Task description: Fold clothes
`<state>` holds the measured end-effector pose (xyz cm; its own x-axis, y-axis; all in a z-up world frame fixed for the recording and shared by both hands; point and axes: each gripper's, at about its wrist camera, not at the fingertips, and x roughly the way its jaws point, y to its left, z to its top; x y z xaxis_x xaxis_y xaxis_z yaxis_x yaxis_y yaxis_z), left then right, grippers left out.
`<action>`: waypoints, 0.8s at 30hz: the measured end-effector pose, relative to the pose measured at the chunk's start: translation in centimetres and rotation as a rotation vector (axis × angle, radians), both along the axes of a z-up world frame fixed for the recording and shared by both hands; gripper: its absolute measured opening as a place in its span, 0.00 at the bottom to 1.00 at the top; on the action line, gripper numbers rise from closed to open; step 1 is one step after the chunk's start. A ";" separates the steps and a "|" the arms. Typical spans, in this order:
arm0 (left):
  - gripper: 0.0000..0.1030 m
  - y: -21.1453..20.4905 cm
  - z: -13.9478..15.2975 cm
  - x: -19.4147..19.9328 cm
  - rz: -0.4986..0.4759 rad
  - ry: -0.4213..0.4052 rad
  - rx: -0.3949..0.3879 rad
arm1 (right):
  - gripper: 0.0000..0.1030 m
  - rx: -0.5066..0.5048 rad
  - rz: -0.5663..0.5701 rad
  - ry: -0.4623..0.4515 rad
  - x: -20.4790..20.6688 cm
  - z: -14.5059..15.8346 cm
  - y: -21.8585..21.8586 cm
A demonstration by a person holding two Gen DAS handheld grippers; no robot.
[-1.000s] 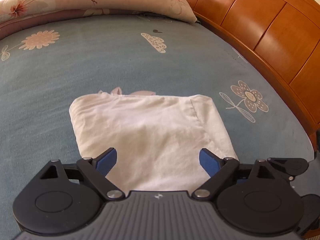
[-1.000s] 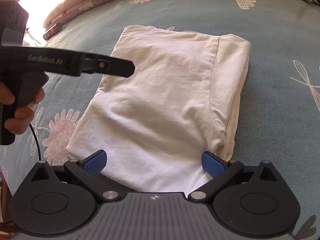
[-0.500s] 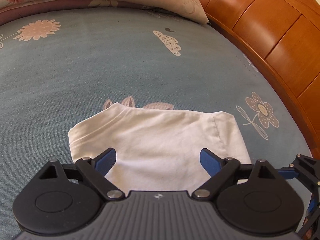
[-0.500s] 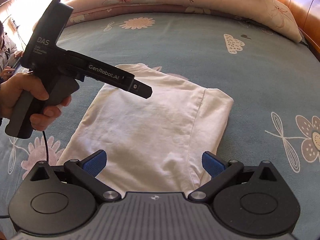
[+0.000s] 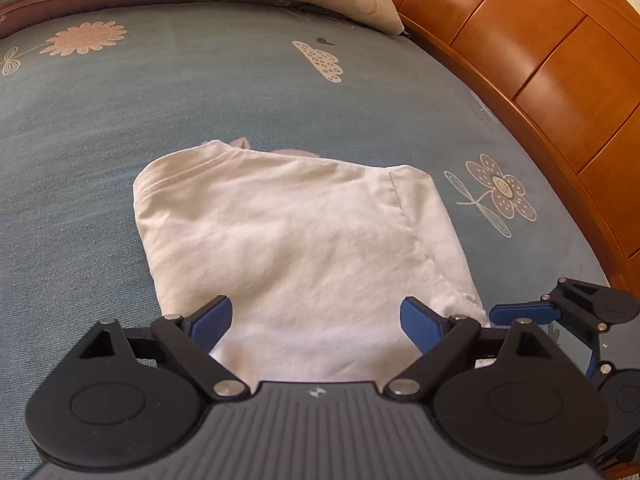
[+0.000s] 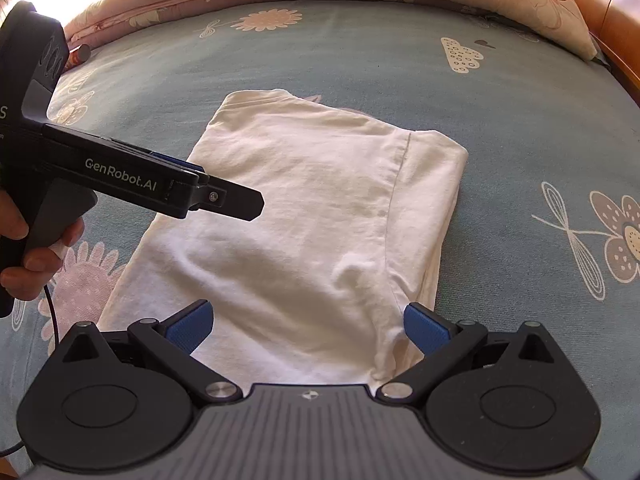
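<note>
Both grippers hung over the white shirt point(image 5: 304, 248), which lay folded flat on the blue flowered bed point(image 5: 200, 92). I saw my left gripper point(image 5: 316, 320) with jaws spread wide, holding nothing. My right gripper point(image 6: 306, 326) stood equally wide, also empty. A hand point(image 6: 28, 256) gripped the left handle.
</note>
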<state>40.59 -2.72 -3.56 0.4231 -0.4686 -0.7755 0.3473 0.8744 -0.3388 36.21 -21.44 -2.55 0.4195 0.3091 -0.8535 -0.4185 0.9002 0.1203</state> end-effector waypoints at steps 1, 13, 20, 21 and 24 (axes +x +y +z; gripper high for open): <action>0.88 0.1 0.5 -0.7 -0.005 -0.002 -0.001 | 1.00 -0.001 -0.002 0.000 -0.1 0.1 0.0; 0.88 -0.2 -0.5 -6.2 -0.004 0.093 -0.027 | 1.00 -0.042 0.012 0.024 -1.7 -0.6 -0.8; 0.88 1.8 2.5 -4.9 0.097 0.020 -0.009 | 1.00 0.013 0.015 -0.018 0.7 0.9 -1.1; 0.88 2.2 2.6 -4.6 0.115 0.018 0.012 | 1.00 0.049 0.024 -0.017 1.1 1.1 -0.8; 0.88 3.5 2.6 -3.7 0.178 0.033 0.043 | 1.00 0.156 0.056 0.017 2.2 0.8 0.6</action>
